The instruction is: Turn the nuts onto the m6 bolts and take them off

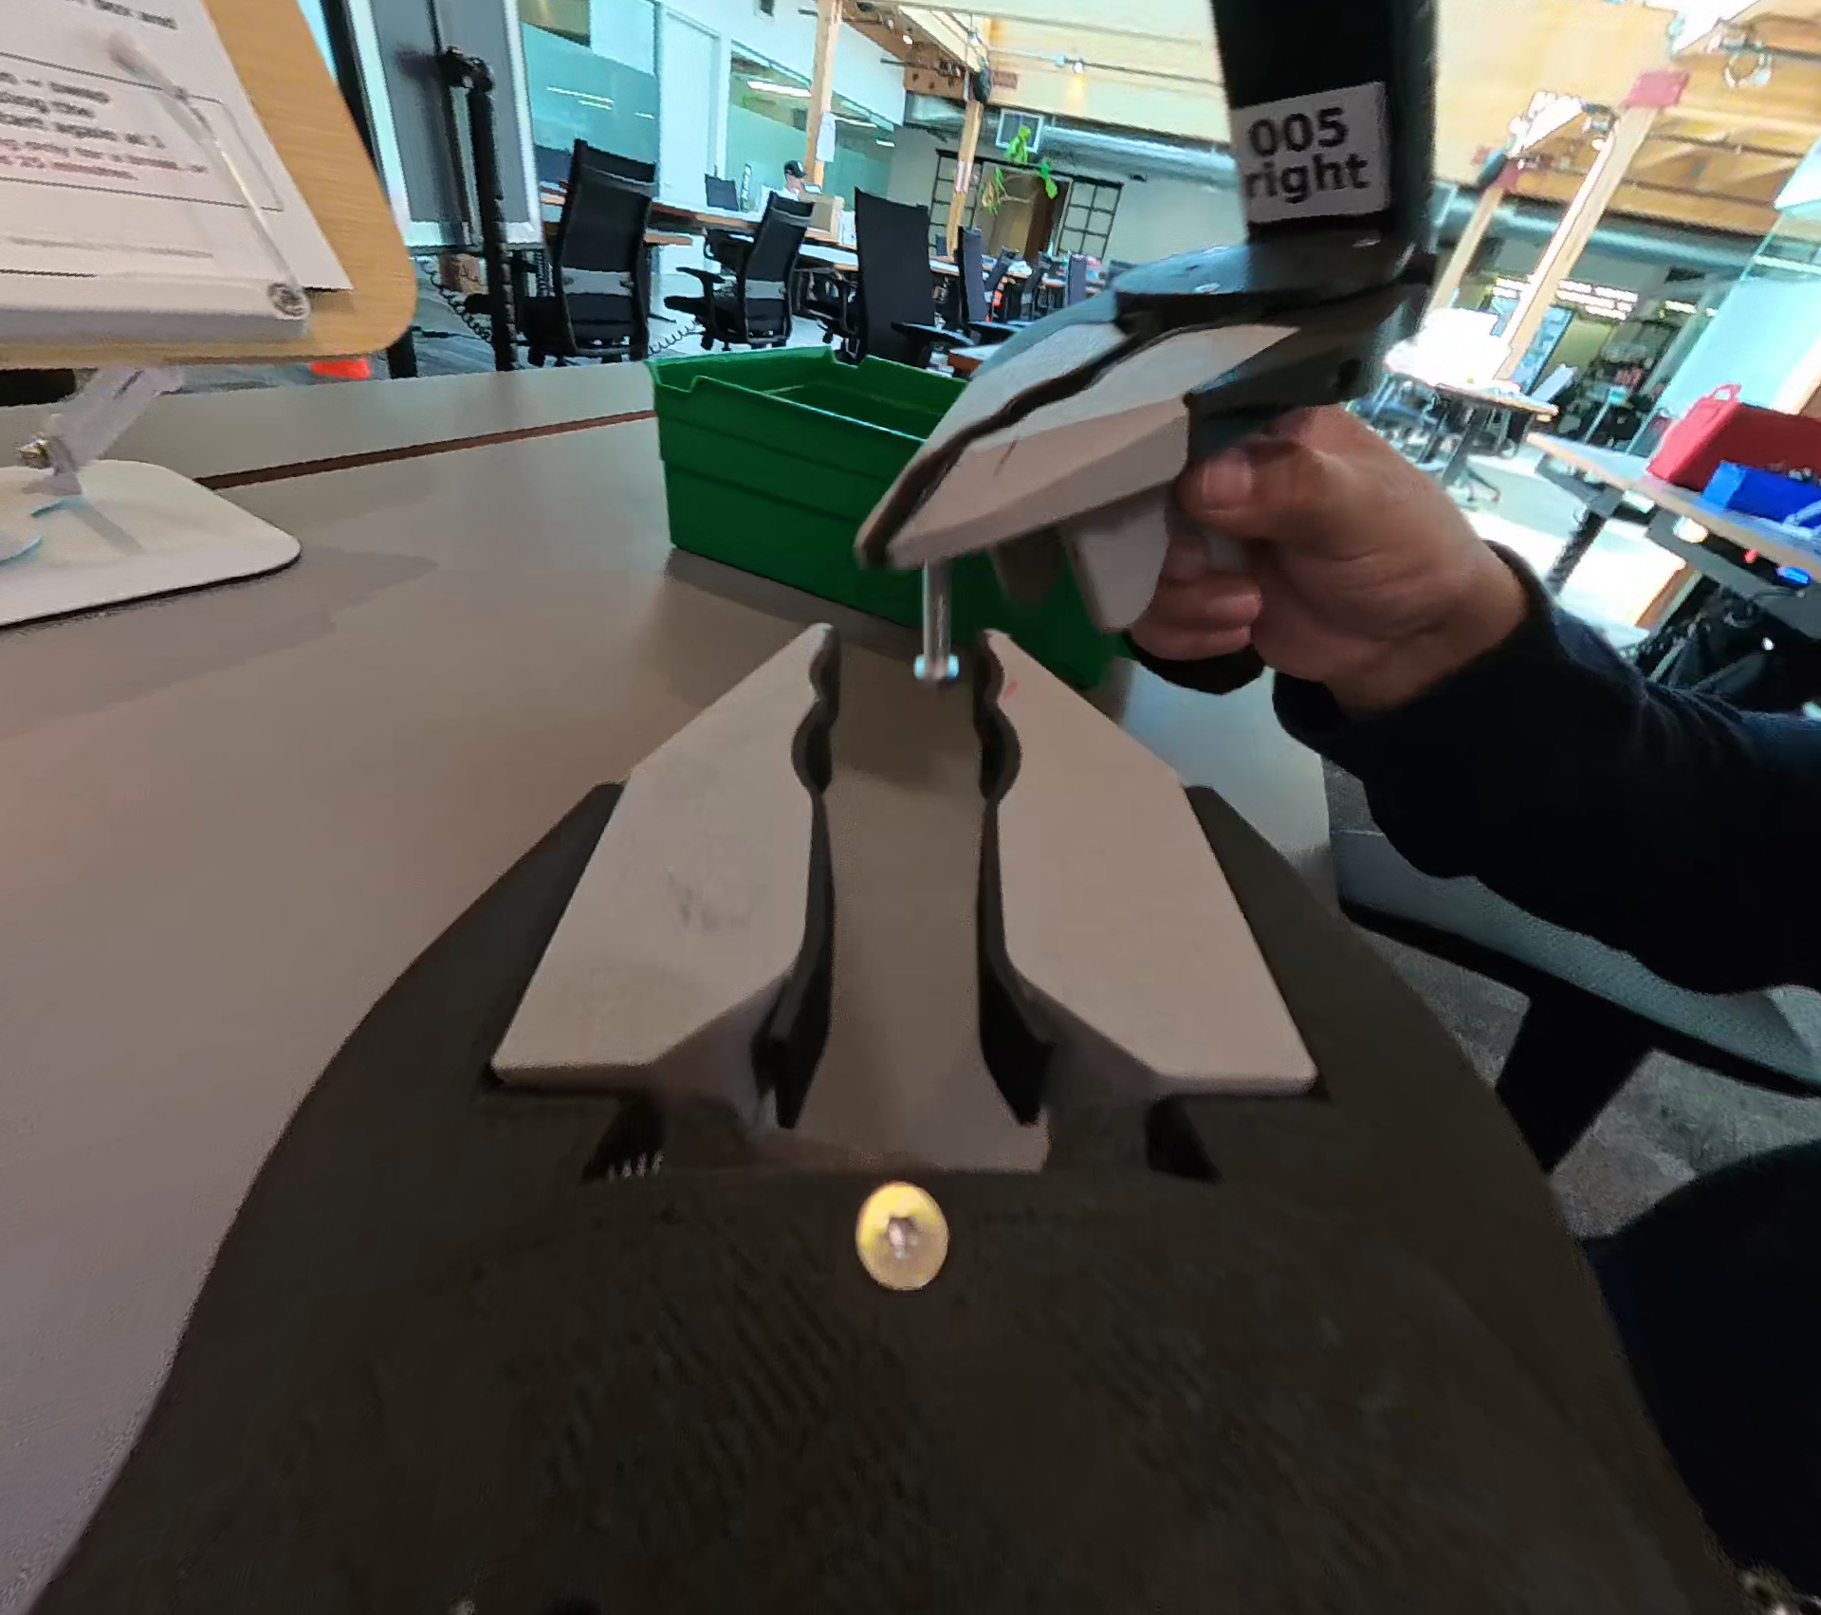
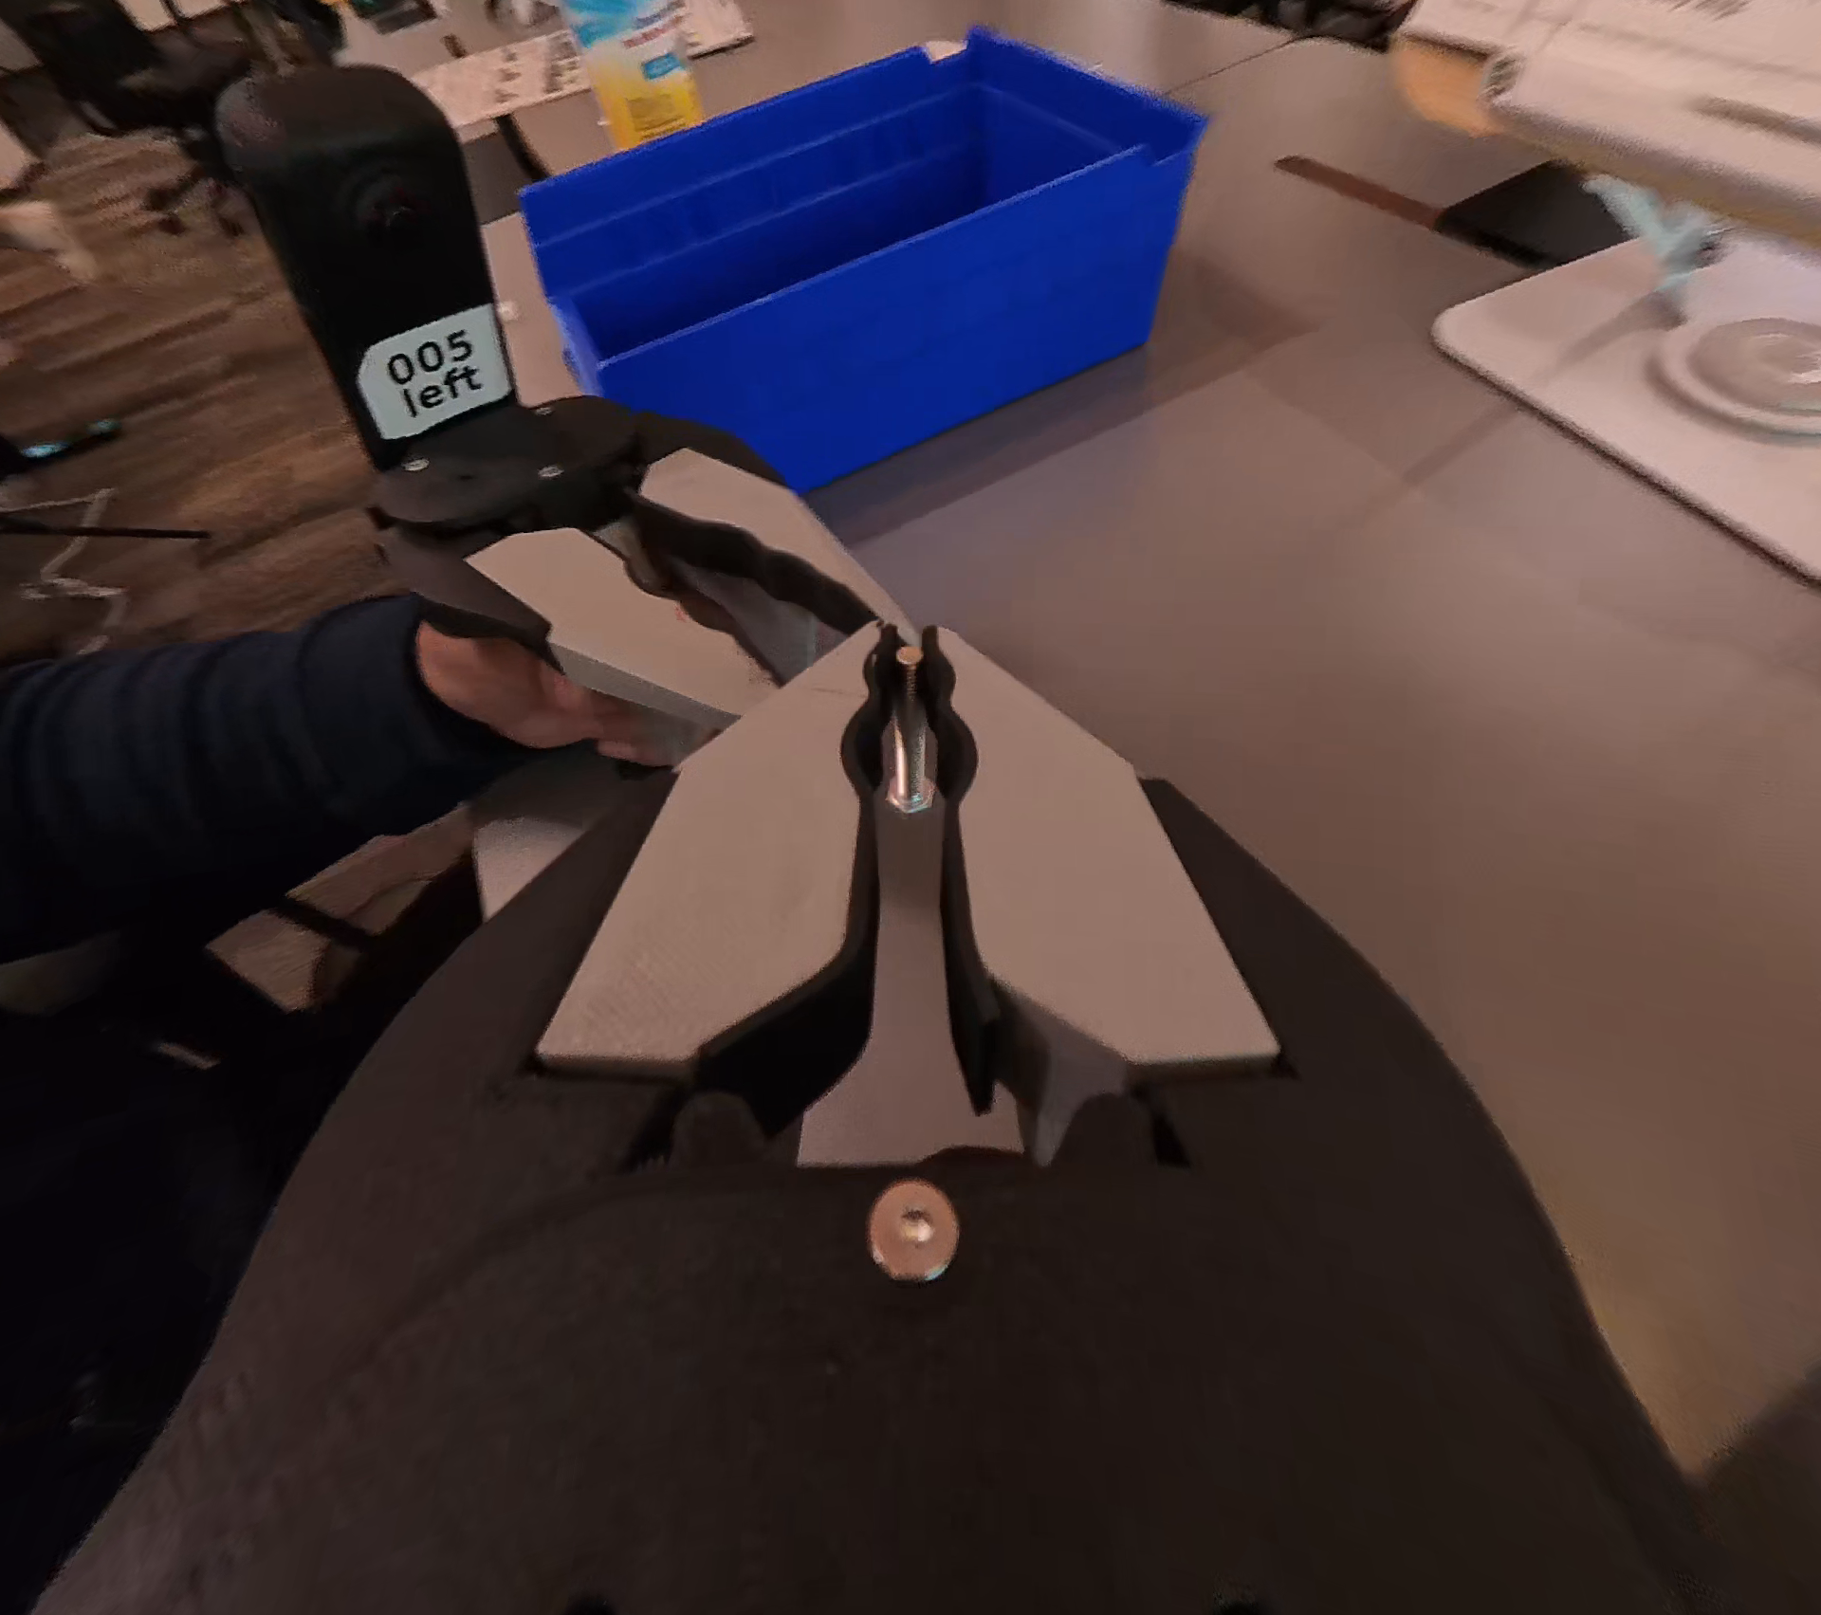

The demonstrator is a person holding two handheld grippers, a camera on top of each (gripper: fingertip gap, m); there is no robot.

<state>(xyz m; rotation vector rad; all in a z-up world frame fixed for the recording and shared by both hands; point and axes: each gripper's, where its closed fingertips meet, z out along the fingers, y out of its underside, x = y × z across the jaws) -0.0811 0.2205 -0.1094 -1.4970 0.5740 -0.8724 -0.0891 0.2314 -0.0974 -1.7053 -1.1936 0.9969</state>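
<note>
Fingers of the left gripper (image 1: 907, 661) stand parted and hold nothing; the gap between them shows bare grey surface (image 1: 345, 681). Just beyond the tips hangs the bolt (image 1: 934, 632), head down, its shank running up into the right gripper (image 1: 892, 553). The head sits close to the left gripper's right fingertip; touching or just apart, I cannot tell. No nut shows on the bolt or between the left fingers in either view.

In the right wrist view the right gripper's fingers (image 2: 749, 829) are clenched on that bolt (image 2: 909, 730), which lies along the slot between them, gripped near the threaded end at the tips, the hex head toward the camera in the wider notch.

By my judgement the bolt is light, rigid steel, smooth and apt to slip or swivel if pinched only at the thread tips. The hex head gives flat faces, so the left fingers would do best to close across two opposite flats, or on a nut's flats once one is fetched.

The left gripper lies low and roughly level over the surface, pointing toward the green bin (image 1: 788, 464). The right gripper is pitched steeply nose-down from the right, a hand (image 1: 1320, 553) on its grip. A blue bin (image 2: 867, 267) stands behind.
</note>
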